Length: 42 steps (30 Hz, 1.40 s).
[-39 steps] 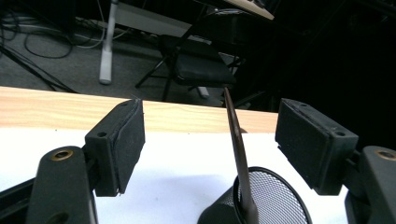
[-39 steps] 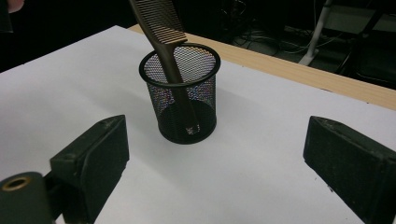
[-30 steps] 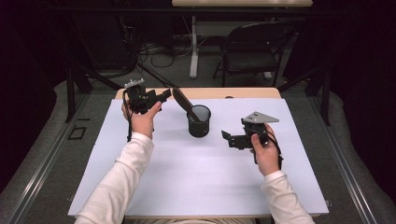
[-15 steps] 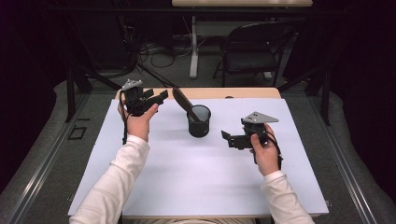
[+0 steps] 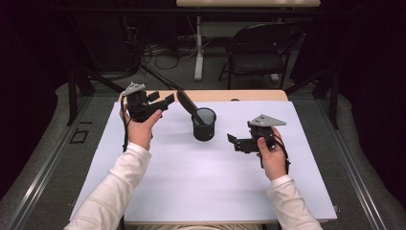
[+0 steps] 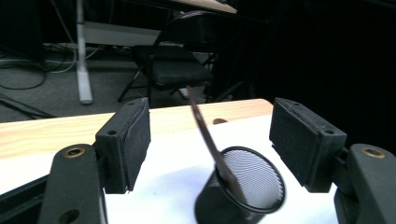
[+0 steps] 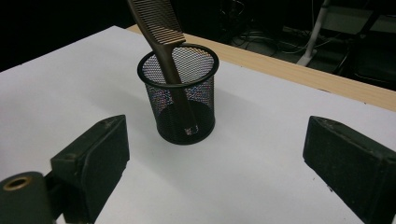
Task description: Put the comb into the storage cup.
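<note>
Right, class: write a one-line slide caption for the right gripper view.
Brown comb leaning in a black mesh cup, framed by open jaws.

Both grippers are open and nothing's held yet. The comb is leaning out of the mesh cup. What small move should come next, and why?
Probably ease the left gripper forward toward the comb, keeping its jaws open. That gripper sits nearest the comb's raised end, which leans toward it out of the mesh cup, and the left gripper view has the comb between the jaws. The right gripper, also open, could then steady the cup.
</note>
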Available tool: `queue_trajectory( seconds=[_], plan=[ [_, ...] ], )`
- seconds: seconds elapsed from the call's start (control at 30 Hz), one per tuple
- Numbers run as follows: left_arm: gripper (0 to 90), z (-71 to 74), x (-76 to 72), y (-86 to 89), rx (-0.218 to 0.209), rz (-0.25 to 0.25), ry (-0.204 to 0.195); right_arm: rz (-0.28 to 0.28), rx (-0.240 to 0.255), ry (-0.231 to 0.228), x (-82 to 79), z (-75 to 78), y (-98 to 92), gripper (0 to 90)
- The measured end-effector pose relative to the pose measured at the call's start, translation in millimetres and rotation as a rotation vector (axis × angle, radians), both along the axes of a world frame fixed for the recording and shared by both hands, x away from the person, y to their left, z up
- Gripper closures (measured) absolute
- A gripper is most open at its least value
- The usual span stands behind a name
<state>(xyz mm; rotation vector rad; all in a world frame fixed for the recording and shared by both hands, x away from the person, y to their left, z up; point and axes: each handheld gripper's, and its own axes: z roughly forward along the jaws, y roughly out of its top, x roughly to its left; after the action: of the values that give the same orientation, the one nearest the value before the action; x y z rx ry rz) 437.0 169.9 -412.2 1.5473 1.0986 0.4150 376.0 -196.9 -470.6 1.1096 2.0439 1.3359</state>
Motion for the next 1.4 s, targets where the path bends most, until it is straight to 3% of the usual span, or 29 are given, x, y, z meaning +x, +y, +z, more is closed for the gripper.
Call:
queue_trajectory(
  seconds=[0.53,0.67,1.0,1.13,1.4],
  plan=[
    [16.0,8.8,-22.4,1.6,0.035,-0.082,0.007,-0.003,0.004,0.001,-0.5,1.2,-1.1,7.0],
    [16.0,10.7,-29.7,1.4,0.038,-0.124,-0.028,-0.002,0.008,0.001,-0.7,1.6,-1.1,7.0],
    [16.0,10.7,-46.4,-2.9,0.105,-0.255,-0.081,0.001,0.008,-0.001,-0.9,2.0,-0.7,7.0],
    [16.0,9.5,-53.6,-4.4,0.133,-0.29,-0.093,0.001,0.011,-0.001,-1.2,2.5,-0.8,7.0],
    [16.0,1.7,-65.0,-3.3,0.139,-0.336,-0.109,0.006,0.004,0.001,-1.4,1.9,0.8,7.0]
  ],
)
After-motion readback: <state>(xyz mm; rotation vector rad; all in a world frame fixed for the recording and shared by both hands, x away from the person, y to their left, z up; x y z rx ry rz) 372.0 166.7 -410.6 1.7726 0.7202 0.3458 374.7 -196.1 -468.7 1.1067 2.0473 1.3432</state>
